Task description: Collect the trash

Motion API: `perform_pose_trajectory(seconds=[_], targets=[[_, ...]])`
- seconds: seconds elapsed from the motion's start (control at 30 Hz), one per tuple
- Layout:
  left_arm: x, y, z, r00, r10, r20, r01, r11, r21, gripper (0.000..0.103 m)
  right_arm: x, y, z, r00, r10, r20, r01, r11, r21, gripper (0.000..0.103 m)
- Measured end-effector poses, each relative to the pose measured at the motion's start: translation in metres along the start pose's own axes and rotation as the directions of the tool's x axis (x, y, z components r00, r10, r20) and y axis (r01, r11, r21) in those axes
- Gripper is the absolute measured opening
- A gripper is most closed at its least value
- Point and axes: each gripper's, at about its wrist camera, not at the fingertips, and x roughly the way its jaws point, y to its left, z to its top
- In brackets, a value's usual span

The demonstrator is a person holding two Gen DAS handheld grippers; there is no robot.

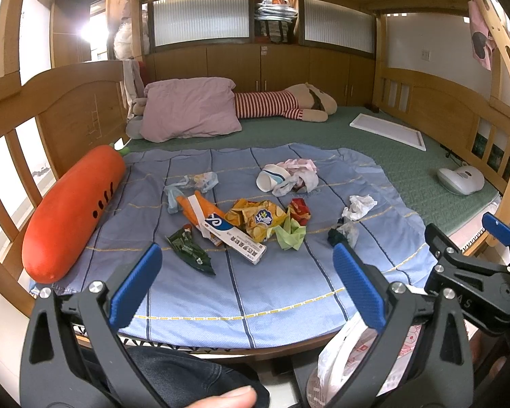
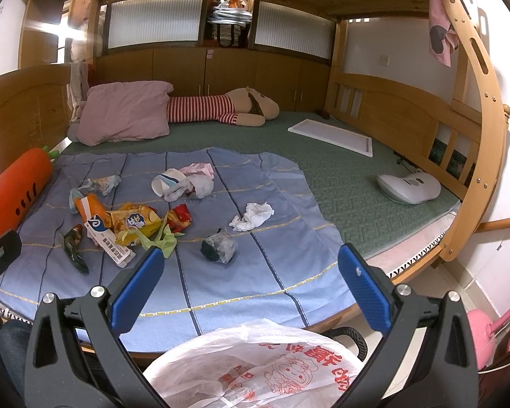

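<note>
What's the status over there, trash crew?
Left gripper and right gripper open, empty. Trash pile untouched on blue sheet. Plastic bag below. Nothing blocking.

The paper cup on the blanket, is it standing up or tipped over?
Tipped over. The cup lies on its side on the blanket, its open mouth showing, against a crumpled plastic bag.

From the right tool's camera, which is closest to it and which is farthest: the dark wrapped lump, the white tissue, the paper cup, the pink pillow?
1. Dark wrapped lump, just ahead.
2. White tissue, slightly right.
3. Paper cup, left.
4. Pink pillow, far left.
</note>
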Motion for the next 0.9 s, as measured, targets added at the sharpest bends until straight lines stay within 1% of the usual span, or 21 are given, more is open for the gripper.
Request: perform_pose_trajectory(seconds=[0.13,0.17,0.3,0.9], targets=[[0.000,0.000,0.000,1.000,0.000,0.001,0.000,1.000,-0.001,0.100,0.000,-0.001,0.000,1.000,0.001,0.002,-0.001,1.000,0.002,0.100],[0.000,0.000,0.000,1.000,-0.001,0.001,0.001,1.000,-0.001,0.100,0.000,0.004,-0.002,1.000,0.002,0.003,-0.002,1.000,0.000,0.100],[0.000,0.000,0.000,1.000,-0.002,0.001,0.002,1.000,-0.001,0.100,-0.004,0.009,0.004,1.000,0.005,0.007,-0.005,1.000,-0.005,0.100],[0.000,0.000,0.000,1.000,-0.002,0.002,0.002,1.000,-0.001,0.100,-0.006,0.007,0.011,1.000,0.012,0.016,-0.012,1.000,0.002,0.100]])
